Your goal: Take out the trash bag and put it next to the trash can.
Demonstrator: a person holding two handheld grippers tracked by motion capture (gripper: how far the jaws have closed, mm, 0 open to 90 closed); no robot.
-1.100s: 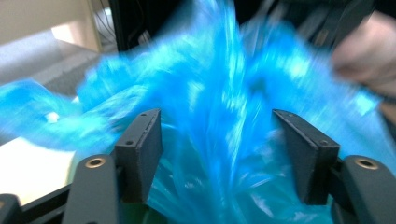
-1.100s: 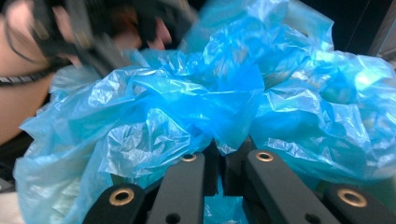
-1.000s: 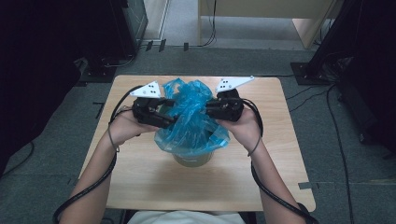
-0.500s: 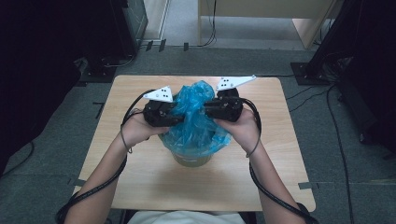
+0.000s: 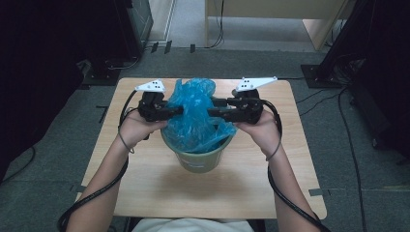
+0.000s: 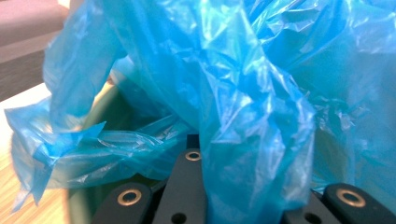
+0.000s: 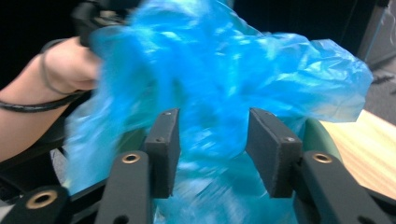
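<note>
Setting: wooden table (image 5: 145, 193) on grey floor, green bin (image 5: 202, 159) standing mid-table between the person's forearms.
Left gripper (image 5: 175, 110): jaws together, clamped on a fold of the blue bag (image 5: 196, 113); a second ago they stood wide, so this grip is new. In the left gripper view the film (image 6: 243, 140) drapes over the jaws.
Right gripper (image 5: 216, 108): jaws have just been opening; pads (image 7: 164, 149) stand apart with bag between them, not pressing it.
Bag: bunched above the bin's mouth, between both grippers, lower part inside the bin.
Change: the hold has passed from right to left.
Meaning: probably a regrip, right side free to take a fresh edge for spreading the liner over the rim.
</note>
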